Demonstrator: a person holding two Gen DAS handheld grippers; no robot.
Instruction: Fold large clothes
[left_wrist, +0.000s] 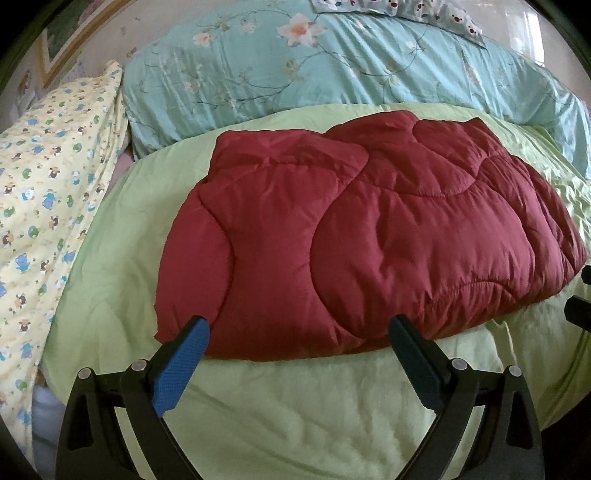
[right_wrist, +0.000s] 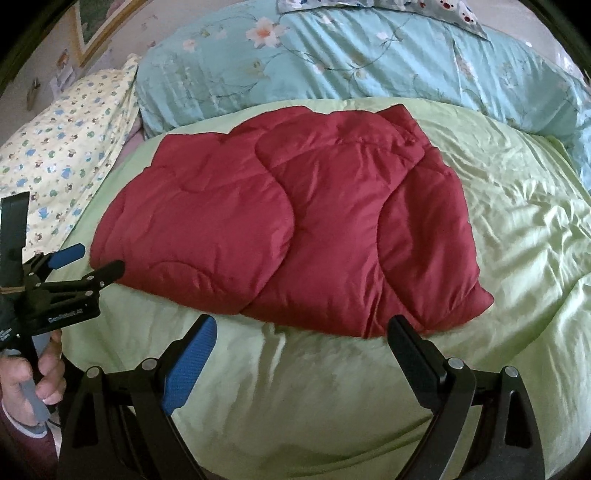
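Red quilted jacket (left_wrist: 365, 236) lies folded on the green sheet (left_wrist: 295, 413), mid-bed, nothing gripping it. Left gripper (left_wrist: 299, 332): jaws wide, empty, tips just at the jacket's near edge. Right gripper (right_wrist: 301, 332): jaws wide, empty, near the jacket's front edge. Only the right view shows the left gripper from outside (right_wrist: 88, 264), jaws spread beside the jacket's left corner, plus the hand (right_wrist: 33, 373) on its handle. Left view shows only a dark sliver at its right edge. Blue floral duvet (left_wrist: 332, 62) behind, yellow printed pillow (left_wrist: 48, 192) left.
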